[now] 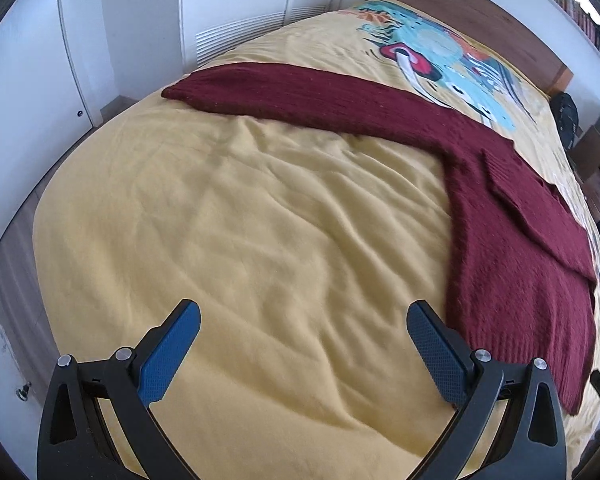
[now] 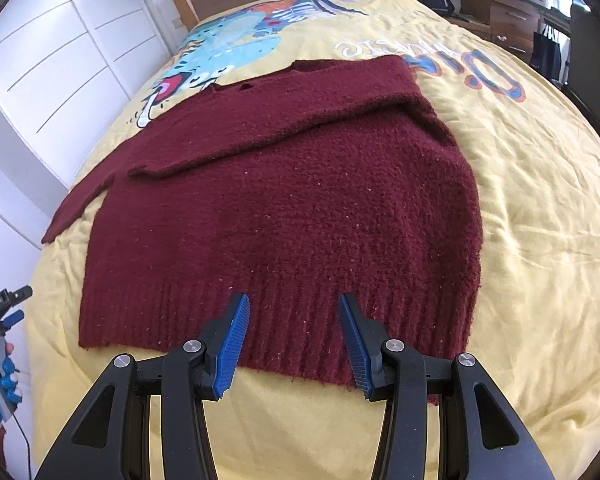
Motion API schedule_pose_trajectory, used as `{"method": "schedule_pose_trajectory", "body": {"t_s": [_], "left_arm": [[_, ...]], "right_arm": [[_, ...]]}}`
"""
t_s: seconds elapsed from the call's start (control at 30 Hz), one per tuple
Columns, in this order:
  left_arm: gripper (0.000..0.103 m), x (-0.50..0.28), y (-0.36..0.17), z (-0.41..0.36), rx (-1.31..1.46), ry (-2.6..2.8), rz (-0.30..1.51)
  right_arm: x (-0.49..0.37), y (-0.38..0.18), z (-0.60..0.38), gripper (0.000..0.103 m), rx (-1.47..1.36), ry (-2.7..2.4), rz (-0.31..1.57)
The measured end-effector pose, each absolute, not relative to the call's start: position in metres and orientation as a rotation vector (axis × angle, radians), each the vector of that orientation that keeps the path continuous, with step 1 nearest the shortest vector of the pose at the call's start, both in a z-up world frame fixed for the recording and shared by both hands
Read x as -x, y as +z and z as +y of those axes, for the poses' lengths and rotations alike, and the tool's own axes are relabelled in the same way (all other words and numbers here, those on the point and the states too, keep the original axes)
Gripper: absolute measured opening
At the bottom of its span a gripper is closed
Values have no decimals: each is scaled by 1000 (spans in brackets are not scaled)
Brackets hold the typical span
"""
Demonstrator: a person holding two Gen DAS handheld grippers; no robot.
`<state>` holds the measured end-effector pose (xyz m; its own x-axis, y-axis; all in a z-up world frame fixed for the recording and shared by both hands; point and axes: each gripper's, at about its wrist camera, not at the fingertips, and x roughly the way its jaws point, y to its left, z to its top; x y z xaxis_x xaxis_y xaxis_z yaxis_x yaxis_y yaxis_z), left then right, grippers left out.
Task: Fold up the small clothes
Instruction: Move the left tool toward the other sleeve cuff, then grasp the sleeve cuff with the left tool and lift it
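Bed [image 2: 540, 200], yellow printed cover; maroon sweater [image 2: 284, 208] flat on it.

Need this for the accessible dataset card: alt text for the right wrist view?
A maroon knit sweater lies flat on a yellow printed bedspread, one sleeve folded across its chest and the other stretched out left. The open right gripper hovers above the ribbed hem, holding nothing.

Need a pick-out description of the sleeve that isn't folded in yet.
Start at the yellow bedspread with the cartoon print near the wooden headboard. The dark red knitted sweater lies flat on it. Its one long sleeve stretches straight out over bare yellow cloth toward the white wardrobe; the other sleeve already lies folded across the sweater's body.
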<state>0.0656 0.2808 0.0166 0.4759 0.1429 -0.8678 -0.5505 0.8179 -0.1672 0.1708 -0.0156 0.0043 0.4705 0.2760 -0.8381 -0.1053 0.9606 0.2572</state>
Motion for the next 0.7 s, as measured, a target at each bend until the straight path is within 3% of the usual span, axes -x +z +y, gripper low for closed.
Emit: {"method": "schedule_pose_trajectory", "body": {"t_s": [0.7], "left_arm": [[101,-118,7,417,721,519,860]], "right_arm": [[-194,-10,-25,49,-171,202,1106]]}}
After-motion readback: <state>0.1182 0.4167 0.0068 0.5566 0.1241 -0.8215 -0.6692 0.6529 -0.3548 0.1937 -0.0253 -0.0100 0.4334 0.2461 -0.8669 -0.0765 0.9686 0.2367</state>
